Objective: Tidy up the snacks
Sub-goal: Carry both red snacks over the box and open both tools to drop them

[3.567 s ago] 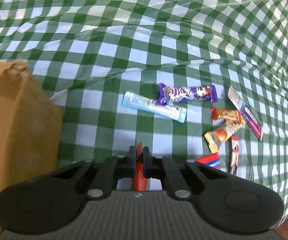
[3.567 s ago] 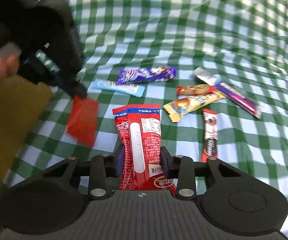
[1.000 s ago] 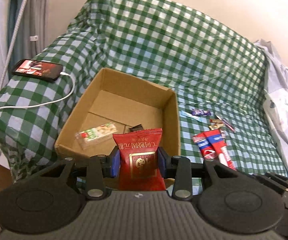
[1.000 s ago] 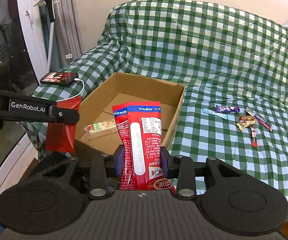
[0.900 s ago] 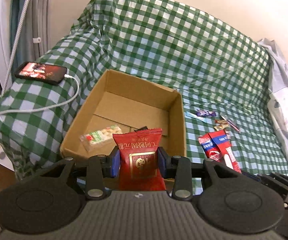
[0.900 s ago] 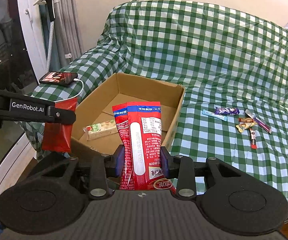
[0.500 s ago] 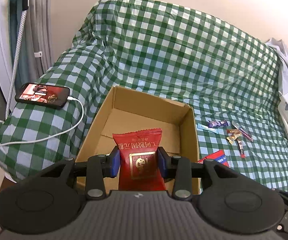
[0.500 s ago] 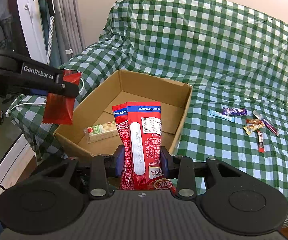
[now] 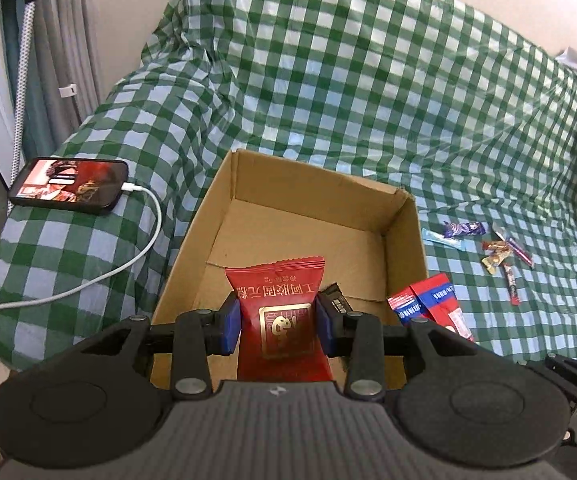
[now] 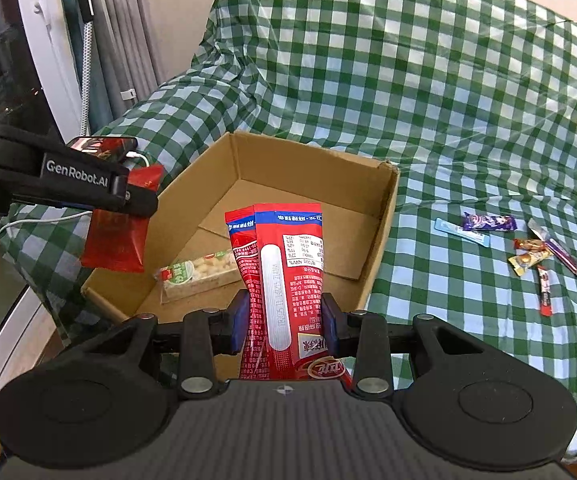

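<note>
Snacks are what both hands are carrying at this moment. The left tongs are clamped on a small red packet, its blue pads pressing the two side edges, and the right tongs are clamped the same way on a tall red-and-blue packet. Each packet is pinched low on its body, so most of it stands out ahead of the pads; a grip like that likely lets the packet fall away cleanly once the pads part.

Both packets hang near the front edge of the open cardboard box, which sits on a sofa draped in green checked cloth. From the left wrist view the small packet looks to be above the box floor, while the right wrist view shows it nearer the front left corner, so its exact place over the rim cannot be told. A nut bar in a clear wrapper already lies inside (so does a dark wrapper, mostly hidden), which suggests the box is where everything is being gathered.

The tall packet's long axis runs along the fingers, its sealed top pointing forward and down toward the box's far wall. The small packet is nearly square, its crimped top edge leading the same way.

Several loose bars lie on the cloth to the right of the box, well apart from it, not yet collected.
</note>
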The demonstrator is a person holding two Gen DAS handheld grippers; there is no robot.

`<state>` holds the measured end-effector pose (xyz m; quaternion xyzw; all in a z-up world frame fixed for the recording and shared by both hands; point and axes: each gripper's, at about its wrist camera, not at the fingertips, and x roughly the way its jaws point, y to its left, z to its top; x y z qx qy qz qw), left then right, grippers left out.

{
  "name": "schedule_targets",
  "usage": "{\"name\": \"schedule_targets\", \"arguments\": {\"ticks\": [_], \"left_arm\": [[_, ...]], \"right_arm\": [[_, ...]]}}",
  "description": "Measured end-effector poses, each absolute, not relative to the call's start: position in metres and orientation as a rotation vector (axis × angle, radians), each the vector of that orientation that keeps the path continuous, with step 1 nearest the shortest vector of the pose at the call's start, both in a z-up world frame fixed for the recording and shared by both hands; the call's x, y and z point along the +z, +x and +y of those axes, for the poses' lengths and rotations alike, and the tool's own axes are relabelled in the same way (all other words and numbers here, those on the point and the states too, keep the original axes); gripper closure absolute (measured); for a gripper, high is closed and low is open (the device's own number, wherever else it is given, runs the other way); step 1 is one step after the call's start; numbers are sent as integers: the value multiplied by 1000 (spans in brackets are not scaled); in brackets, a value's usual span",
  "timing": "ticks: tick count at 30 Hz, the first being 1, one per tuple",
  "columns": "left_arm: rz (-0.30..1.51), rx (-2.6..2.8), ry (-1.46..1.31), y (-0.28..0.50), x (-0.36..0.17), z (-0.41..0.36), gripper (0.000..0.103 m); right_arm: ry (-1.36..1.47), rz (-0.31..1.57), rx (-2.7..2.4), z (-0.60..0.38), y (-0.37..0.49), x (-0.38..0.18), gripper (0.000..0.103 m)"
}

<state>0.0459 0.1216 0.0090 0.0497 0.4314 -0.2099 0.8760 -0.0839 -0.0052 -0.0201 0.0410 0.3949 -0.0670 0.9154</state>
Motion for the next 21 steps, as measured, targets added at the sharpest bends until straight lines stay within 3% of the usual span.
{"name": "schedule_targets", "arguments": {"ticks": [21], "left_arm": [[1025,-384,179,130,-61,85,61]], "right_arm": [[142,917,-131,-41,1,-78,64]]}}
